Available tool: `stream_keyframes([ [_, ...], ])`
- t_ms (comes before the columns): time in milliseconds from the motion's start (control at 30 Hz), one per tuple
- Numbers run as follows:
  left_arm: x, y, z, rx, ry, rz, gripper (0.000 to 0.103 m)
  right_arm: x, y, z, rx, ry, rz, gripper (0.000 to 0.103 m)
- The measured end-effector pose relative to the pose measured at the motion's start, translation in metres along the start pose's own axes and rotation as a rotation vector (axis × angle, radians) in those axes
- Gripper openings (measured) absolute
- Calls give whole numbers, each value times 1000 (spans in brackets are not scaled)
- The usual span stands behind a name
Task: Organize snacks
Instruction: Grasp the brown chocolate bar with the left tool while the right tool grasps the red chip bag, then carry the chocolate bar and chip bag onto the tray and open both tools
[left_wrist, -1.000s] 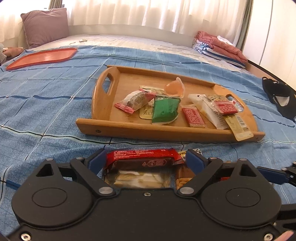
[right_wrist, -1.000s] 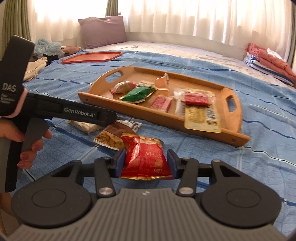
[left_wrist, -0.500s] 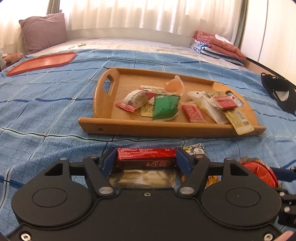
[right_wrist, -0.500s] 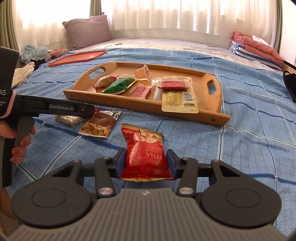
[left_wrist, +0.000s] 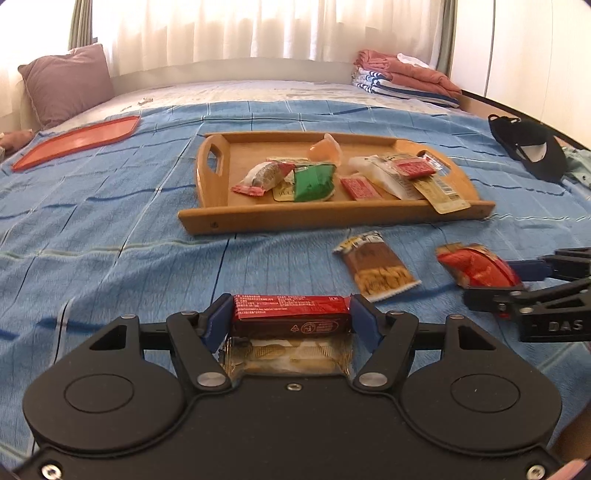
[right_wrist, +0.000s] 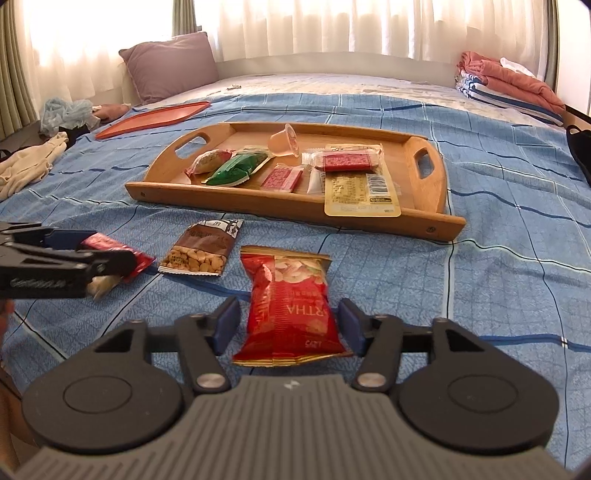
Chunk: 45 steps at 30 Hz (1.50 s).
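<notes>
The snacks are divided between the wooden tray (right_wrist: 439, 184) and the blue bedspread (left_wrist: 110, 229) in front of it. The tray lies flat on the bedspread and holds several packets along its near edge: a green packet (right_wrist: 236, 168), two red wafers, a jelly cup (right_wrist: 284, 142) and a tan packet (right_wrist: 362, 190) that overhangs the near rim.

The left gripper (left_wrist: 291, 321) is clamped on a red-wrapped cracker pack (left_wrist: 291, 315). The blue pads press the pack's two short ends, so the long side runs crosswise between the fingers. This grip keeps the pack level and, in all likelihood, ready to be carried over the tray's near rim.

The right gripper (right_wrist: 288, 325) is spread wide around a red chip bag (right_wrist: 291, 306). The left pad stands clear of the bag; whether the right pad touches it cannot be told. The bag lies on the bedspread short of the tray's near edge, with its far end pointing toward the tray.

A brown peanut packet (right_wrist: 201, 245) lies flat on the bedspread between the two grippers, near the tray's near edge and held by neither.

Three snacks remain outside the tray, so the task is judged partly complete. The puffy chip bag would probably deform under a firm squeeze.
</notes>
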<state>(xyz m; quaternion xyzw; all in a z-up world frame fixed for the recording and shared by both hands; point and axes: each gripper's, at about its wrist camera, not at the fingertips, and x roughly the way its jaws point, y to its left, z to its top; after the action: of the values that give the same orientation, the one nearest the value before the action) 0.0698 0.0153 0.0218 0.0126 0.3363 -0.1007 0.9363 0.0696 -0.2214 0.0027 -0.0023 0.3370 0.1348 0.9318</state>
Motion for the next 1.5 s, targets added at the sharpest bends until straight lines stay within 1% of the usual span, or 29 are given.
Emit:
stream_keyframes([
  [33, -3, 0, -1, -3, 2, -5, 67, 1, 1, 0, -1, -1, 2, 80],
  [133, -7, -2, -5, 6, 6, -8, 67, 2, 3, 1, -10, -4, 0, 82],
  [233, -3, -5, -5, 20, 5, 17, 72, 5, 5, 2, -15, -3, -6, 83],
  [267, -1, -6, -5, 16, 5, 21, 75, 5, 5, 3, -16, -3, -8, 83],
  [367, 6, -8, -5, 9, 9, 26, 81, 8, 7, 3, -24, 1, -17, 83],
  [467, 14, -9, -6, 2, 16, 32, 82, 12, 8, 3, -21, 7, -20, 83],
  [500, 16, -10, -6, -2, 13, 33, 82, 14, 8, 3, -16, 11, -19, 82],
  [533, 16, -10, -7, -2, 9, 32, 81, 15, 8, 3, -10, 11, -20, 80],
  [567, 16, -11, -7, 0, 5, 32, 76, 15, 7, 2, -7, 8, -19, 77],
  [600, 16, -11, -7, 2, 2, 31, 70, 15, 8, 3, -6, 4, -23, 67],
  [633, 16, -12, -6, 2, 1, 26, 68, 14, 8, 3, -8, 0, -32, 58],
  [700, 15, -11, -5, -6, -2, 16, 67, 13, 8, 4, -10, -2, -37, 51],
  [900, 7, -10, -1, -27, -18, 5, 66, 7, 7, 5, -8, -8, -24, 51],
  [1033, -1, -12, 6, -19, -33, 4, 66, 0, 6, 8, -1, -23, -20, 51],
  [1267, -12, -15, 23, -8, -65, -2, 66, -13, 5, 22, 0, -60, -21, 51],
  [1500, -13, -15, 42, -15, -90, 0, 66, -20, 2, 36, 9, -95, -32, 51],
])
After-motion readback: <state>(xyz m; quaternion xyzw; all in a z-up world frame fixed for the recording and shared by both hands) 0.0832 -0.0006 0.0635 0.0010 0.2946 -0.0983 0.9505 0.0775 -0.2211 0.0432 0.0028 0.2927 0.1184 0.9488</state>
